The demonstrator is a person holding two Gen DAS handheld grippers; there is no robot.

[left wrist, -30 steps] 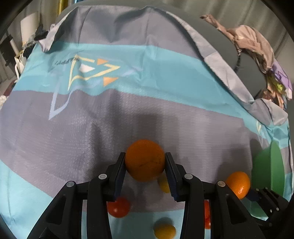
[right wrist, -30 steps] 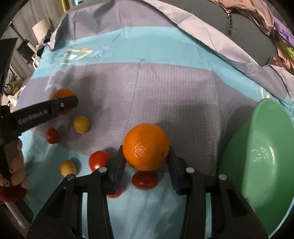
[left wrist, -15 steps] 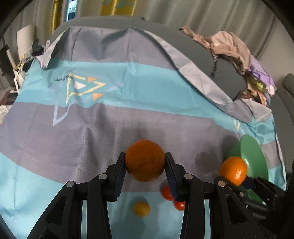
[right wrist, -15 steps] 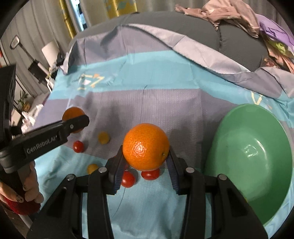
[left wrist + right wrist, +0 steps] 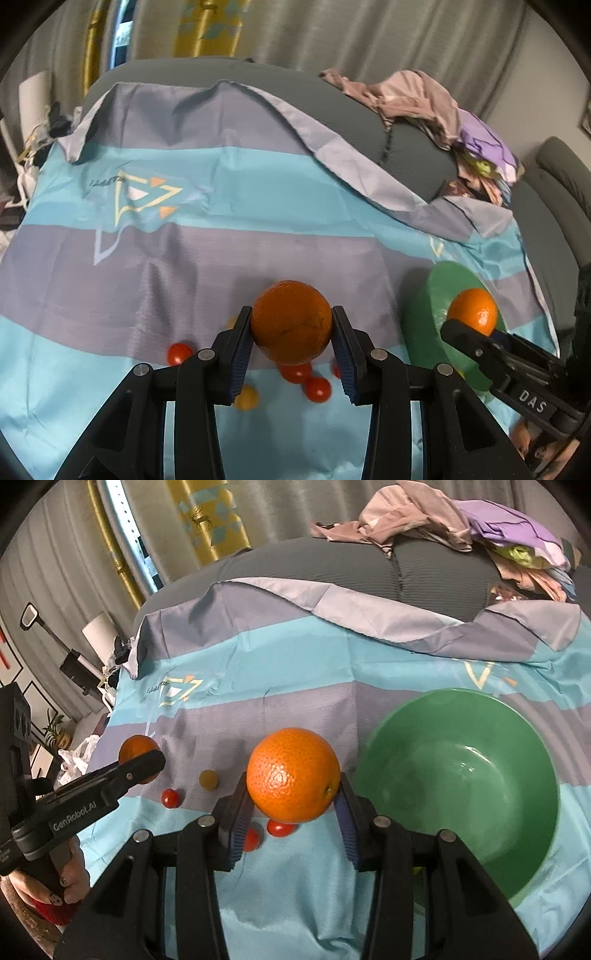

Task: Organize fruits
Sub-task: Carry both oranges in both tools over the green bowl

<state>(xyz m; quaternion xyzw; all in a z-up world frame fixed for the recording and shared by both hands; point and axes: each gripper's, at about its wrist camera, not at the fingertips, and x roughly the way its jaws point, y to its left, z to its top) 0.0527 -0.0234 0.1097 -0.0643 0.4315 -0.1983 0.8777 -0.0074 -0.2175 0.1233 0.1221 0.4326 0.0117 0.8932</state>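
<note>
Two hand-held grippers each clamp an orange above a striped blue-and-grey cloth [image 5: 229, 206] draped over a grey sofa [image 5: 369, 568]. The left hand-held gripper [image 5: 291, 334] holds a darker orange [image 5: 291, 321] between its ribbed pads, the jaws narrowed onto the fruit's sides and the fruit clear of the cloth. The right hand-held gripper [image 5: 293, 797] grips a brighter orange [image 5: 293, 779] in the same way.

A green bowl [image 5: 461, 786] sits on the cloth just to the right of the right hand-held gripper, with nothing visible on its shown inner wall. Below and behind the left hand-held gripper's jaws lie small red tomatoes [image 5: 316, 389] and a small yellow fruit [image 5: 246, 398], scattered on the cloth; another red tomato [image 5: 178, 353] rests to the left of its fingers. In the right wrist view, a red tomato [image 5: 170, 797] and a yellow-brown fruit [image 5: 208, 779] lie between the two tools.

A hand [image 5: 68, 875] with patterned nails grips the left tool's handle. Crumpled clothes [image 5: 424, 103] are heaped on the sofa beyond both hand-held grippers, to the right.
</note>
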